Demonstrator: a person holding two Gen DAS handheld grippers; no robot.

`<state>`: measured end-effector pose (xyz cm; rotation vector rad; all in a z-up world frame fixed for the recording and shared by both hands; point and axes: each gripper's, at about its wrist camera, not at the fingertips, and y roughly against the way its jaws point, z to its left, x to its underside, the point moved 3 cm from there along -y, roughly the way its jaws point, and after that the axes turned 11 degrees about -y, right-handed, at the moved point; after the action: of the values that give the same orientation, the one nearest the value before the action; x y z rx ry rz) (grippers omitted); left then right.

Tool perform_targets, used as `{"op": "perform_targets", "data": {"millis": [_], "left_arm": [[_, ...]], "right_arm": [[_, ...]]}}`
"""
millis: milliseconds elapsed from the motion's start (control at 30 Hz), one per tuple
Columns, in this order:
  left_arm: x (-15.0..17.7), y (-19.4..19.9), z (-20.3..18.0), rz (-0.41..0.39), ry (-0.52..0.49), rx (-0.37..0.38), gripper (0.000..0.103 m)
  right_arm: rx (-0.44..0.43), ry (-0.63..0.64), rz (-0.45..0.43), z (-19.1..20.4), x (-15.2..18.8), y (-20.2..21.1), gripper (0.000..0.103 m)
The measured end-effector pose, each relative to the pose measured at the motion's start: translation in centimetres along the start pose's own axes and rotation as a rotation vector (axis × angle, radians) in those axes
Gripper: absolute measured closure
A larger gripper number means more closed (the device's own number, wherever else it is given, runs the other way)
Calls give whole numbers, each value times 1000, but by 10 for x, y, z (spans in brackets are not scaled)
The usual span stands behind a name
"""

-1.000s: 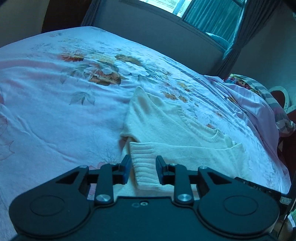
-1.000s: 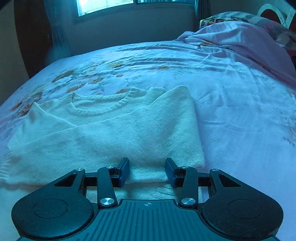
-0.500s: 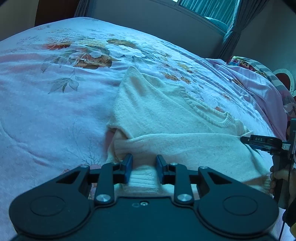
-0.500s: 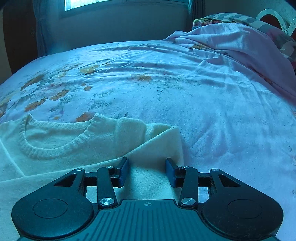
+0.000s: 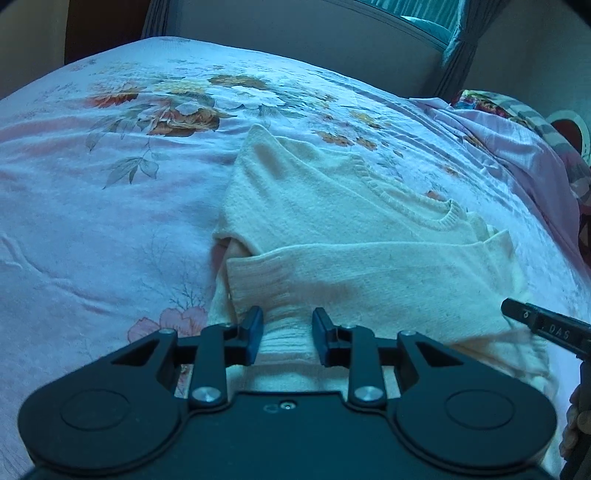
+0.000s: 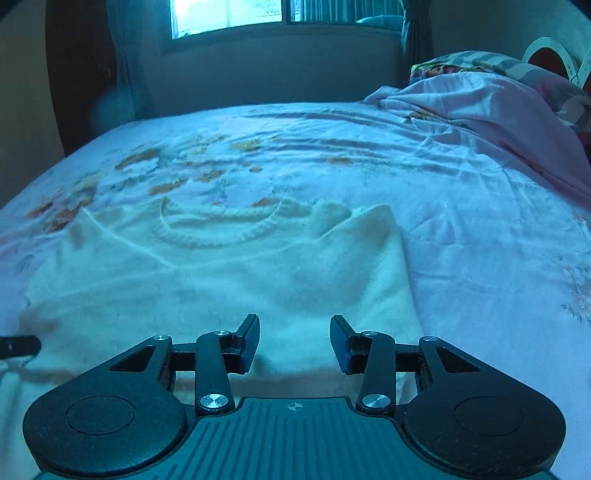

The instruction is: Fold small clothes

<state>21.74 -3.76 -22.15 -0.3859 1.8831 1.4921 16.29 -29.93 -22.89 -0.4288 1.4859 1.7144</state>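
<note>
While the cream sweater (image 5: 354,236) lies spread on the floral bedsheet (image 5: 92,206), both grippers are held low over its near edge. Sweater is seen w/ neckline (image 5: 413,210) facing away toward the far side of the bed, and one sleeve (image 5: 332,273) is laid across the body, its ribbed cuff (image 5: 255,280) near the garment's left side.

Left gripper (image 5: 287,334) is seen part-way open, a narrow gap between the blue pads; ribbed knit of the hem fills that gap, but whether the pads actually press on it can't be told from the left wrist view. Right gripper (image 6: 294,341) is shown w/ a wider gap, pads apart and knit visible between and below them; no pinch on the fabric is seen, though the right wrist view is somewhat blurred.

Tip of the right gripper's finger is also caught at the right edge of the left wrist view, above the sweater's hem, w/ part of a hand (image 5: 574,424) below it.

A rumpled pink blanket (image 6: 491,110) is heaped at the bed's far right, a window (image 6: 229,14) behind.
</note>
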Motion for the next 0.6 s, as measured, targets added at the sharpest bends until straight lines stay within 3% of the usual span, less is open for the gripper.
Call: {"op": "perform_targets", "data": {"millis": [33,133,233,300,500,600], "left_arm": [[0,-1,-3,3,-18,-13,76],[-1,-2,-8,18,-45,-44,76],[-2,-1,-10,33,-57,-55,75],[-1,-1,-12,32,-75,-62,75],[7,10,-20,47,-113,-79,75],[18,21,-25,48,-143,-77,74]], "right_arm": [[12,11,41,0,9,-8,60],[37,14,50,5,8,-4,60],[8,-11,-5,8,6,18,60],[30,61,79,13,26,10,59],[14,13,43,13,37,33,57],[-7,70,63,19,59,49,55]]}}
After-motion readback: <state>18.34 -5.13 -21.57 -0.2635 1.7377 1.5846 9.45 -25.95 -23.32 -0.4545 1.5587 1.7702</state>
